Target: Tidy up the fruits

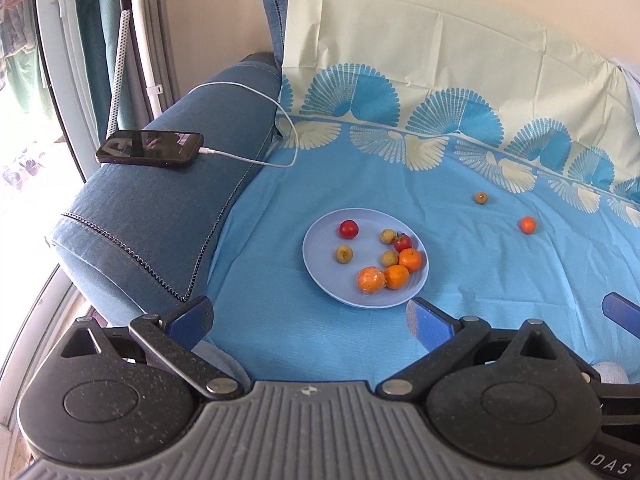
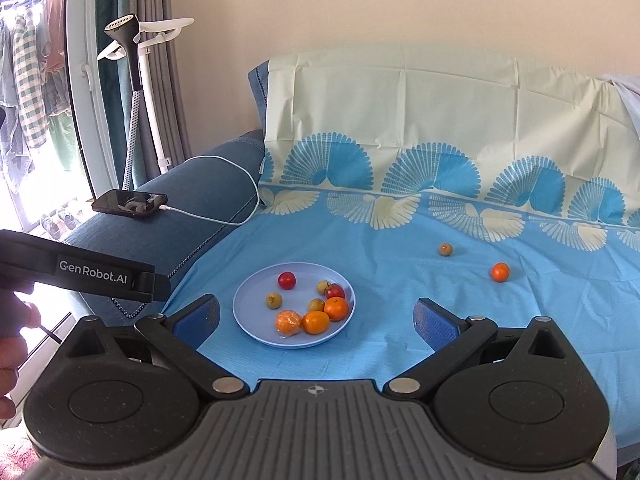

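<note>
A pale blue plate (image 1: 320, 248) (image 2: 252, 300) lies on the blue sheet and holds several fruits: two red tomatoes, small yellowish fruits, two tangerines and a wrapped orange one (image 1: 371, 279) (image 2: 288, 322). Two fruits rest loose on the sheet to the right: a small brownish one (image 1: 481, 197) (image 2: 445, 249) and a tangerine (image 1: 527, 224) (image 2: 500, 272). My left gripper (image 1: 310, 320) stands open and empty just short of the plate's near rim. My right gripper (image 2: 318, 316) is open and empty too, with the plate between its fingers in view but farther off.
A dark phone (image 1: 150, 148) (image 2: 130, 202) on a white charging cable (image 1: 256, 160) lies on the blue sofa arm at the left. A patterned sheet covers the backrest (image 1: 440, 60). A garment steamer (image 2: 128, 40) stands by the window. The left gripper's body (image 2: 80, 270) and a hand (image 2: 12, 320) show at left.
</note>
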Demonstrator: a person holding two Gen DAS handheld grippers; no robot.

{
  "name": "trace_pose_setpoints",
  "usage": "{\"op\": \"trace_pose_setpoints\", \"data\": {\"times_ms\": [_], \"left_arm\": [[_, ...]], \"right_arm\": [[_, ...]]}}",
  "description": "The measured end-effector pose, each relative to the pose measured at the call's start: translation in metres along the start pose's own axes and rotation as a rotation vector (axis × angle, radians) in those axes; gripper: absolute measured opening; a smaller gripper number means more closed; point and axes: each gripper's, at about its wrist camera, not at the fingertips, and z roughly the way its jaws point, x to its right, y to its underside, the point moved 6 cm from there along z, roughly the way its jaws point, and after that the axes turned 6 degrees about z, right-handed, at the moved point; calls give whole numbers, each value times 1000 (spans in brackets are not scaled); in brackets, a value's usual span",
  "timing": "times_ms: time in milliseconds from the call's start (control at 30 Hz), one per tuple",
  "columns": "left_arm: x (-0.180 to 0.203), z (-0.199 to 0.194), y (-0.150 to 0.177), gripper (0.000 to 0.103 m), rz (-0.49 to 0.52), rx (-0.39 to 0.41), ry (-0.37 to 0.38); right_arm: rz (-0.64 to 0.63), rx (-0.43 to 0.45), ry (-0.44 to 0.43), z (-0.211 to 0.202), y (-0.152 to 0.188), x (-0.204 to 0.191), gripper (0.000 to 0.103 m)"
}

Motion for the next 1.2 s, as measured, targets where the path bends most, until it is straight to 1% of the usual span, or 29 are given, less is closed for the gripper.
{"op": "trace_pose_setpoints", "data": {"times_ms": [133,267,467,633,933,1200], "left_arm": [[0,2,2,103,9,-15,-5],[0,3,3,103,9,-15,4],[3,5,2,103,20,-19,-2],[7,10,2,103,25,-37,19],[16,31,-1,103,55,-82,6],[33,57,-10,103,81,-131,10]], "right_arm": [[-5,-1,-2,-1,0,-1,102],[-3,-5,-3,0,0,0,102],[6,-14,-4,4,0,2,102],[16,-23,-6,7,3,4,102],[41,-52,1,22,5,13,102],[81,-85,22,41,7,32,102]]}}
